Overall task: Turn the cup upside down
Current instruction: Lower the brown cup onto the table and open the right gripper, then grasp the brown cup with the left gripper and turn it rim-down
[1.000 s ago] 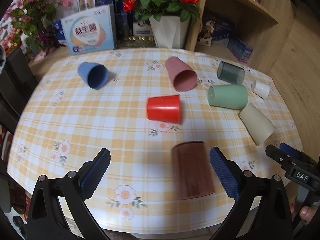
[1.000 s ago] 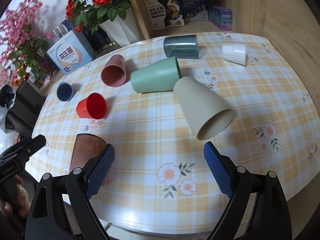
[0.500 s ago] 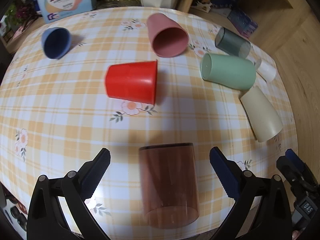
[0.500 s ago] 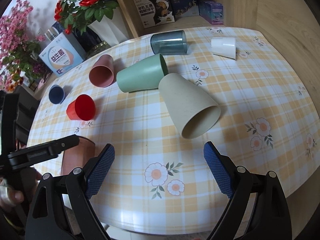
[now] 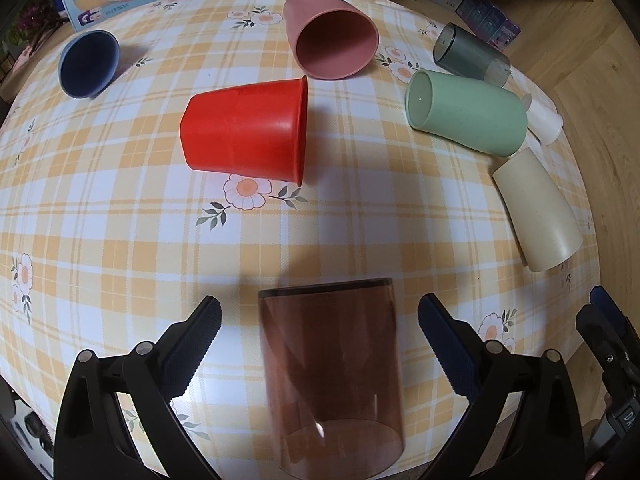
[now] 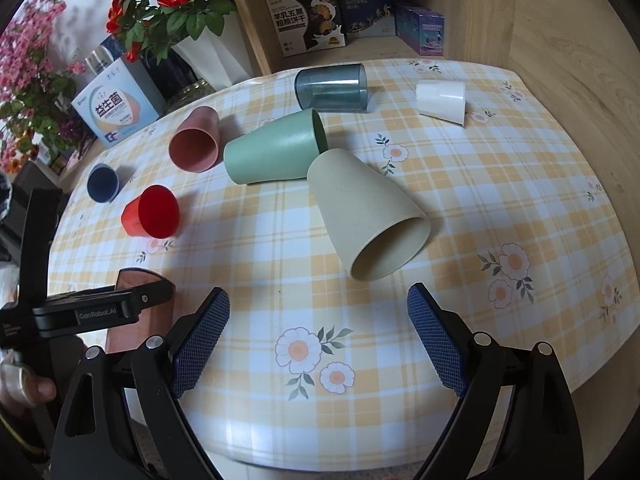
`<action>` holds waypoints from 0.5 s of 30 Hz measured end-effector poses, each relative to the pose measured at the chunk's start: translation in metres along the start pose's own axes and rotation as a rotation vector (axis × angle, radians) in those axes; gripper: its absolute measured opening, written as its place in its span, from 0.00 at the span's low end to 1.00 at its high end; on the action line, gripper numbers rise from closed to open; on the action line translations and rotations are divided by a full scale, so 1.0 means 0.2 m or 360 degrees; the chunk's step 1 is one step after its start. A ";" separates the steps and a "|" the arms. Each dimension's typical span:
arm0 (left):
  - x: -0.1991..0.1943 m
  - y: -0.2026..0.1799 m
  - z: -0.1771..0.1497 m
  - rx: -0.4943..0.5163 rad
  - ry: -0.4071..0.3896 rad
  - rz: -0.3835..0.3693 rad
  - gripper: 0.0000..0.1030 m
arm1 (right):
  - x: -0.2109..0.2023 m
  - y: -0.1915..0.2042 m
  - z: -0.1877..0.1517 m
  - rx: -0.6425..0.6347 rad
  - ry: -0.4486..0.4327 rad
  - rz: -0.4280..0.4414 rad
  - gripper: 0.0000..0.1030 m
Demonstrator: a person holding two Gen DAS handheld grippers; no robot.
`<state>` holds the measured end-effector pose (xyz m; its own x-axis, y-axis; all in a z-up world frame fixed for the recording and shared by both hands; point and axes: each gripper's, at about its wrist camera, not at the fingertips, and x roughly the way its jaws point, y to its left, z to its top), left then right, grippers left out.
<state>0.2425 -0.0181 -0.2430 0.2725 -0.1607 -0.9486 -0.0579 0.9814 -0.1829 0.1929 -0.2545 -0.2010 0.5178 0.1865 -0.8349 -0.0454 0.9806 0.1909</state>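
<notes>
Brown translucent cup [image 5: 332, 380] lies between wide-open left claw [image 5: 320, 332], untouched; right claw [image 6: 318, 332] agape, empty.

left wrist: close over brown cup [image 5: 332, 384] | right wrist: farther | shared: tabletop cups

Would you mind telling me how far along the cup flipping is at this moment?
Done: nothing; no cup stands upside down, and the red cup, green cup and beige cup all lie on their sides. In hand: the open left gripper straddles the brown translucent cup, also lying down, without touching it. Left: gripping, turning it mouth down, setting it down. The right gripper is open, idle.
</notes>
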 end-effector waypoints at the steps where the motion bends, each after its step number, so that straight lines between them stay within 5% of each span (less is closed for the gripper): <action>1: 0.00 0.00 0.00 -0.0003 0.0000 -0.0007 0.84 | 0.00 0.00 0.00 -0.0003 0.0003 -0.0004 0.85; 15: 0.00 0.01 -0.02 0.0002 0.0007 -0.0047 0.63 | 0.00 0.01 -0.01 -0.0002 -0.0001 -0.0010 0.85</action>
<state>0.2384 -0.0171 -0.2450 0.2700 -0.1900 -0.9439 -0.0485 0.9764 -0.2104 0.1907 -0.2519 -0.2013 0.5184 0.1806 -0.8358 -0.0436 0.9818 0.1851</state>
